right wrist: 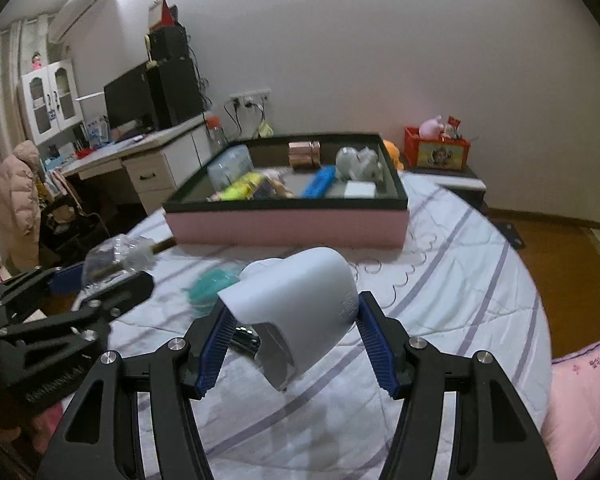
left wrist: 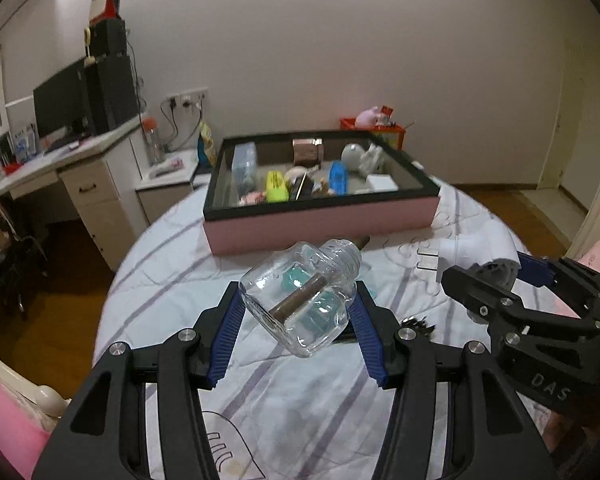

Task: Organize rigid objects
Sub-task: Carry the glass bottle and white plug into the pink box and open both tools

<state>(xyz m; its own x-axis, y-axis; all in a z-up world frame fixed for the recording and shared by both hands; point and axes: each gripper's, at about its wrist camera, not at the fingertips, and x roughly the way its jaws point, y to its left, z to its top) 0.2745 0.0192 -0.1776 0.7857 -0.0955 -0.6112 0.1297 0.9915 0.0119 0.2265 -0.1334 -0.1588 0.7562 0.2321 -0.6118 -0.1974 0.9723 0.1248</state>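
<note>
**Both tongs loaded, box ahead — slip risk on the glass**

Bed [left wrist: 284, 400]: one, striped quilt, fills the lower half of both views. It carries everything.

Pink box [left wrist: 320, 228]: one, black rim, centre frame, well ahead of both tongs. Already crowded; I count roughly nine or ten items inside, blur prevents an exact count. Free floor looks limited to the front right, near the white block.

Left tongs [left wrist: 298, 312]: about half open, clamped on one clear glass bottle [left wrist: 300, 300], lower centre of the left view, clear of the quilt. Bottle lies tilted, neck toward the box, brown stick through it.

Right tongs [right wrist: 292, 320]: about half open, clamped on one white plug-in device [right wrist: 300, 296], lower centre of the right view, also lifted.

Left on the quilt: one teal item [right wrist: 212, 284], one small dark item under the tongs, unclear what.

Risks:
- Glass is smooth and rounded, gripped off-axis; it could rotate or slide out.
- Stick may snag the box rim.
- Tongs run side by side; converging on the same gap would cause a collision.
</note>
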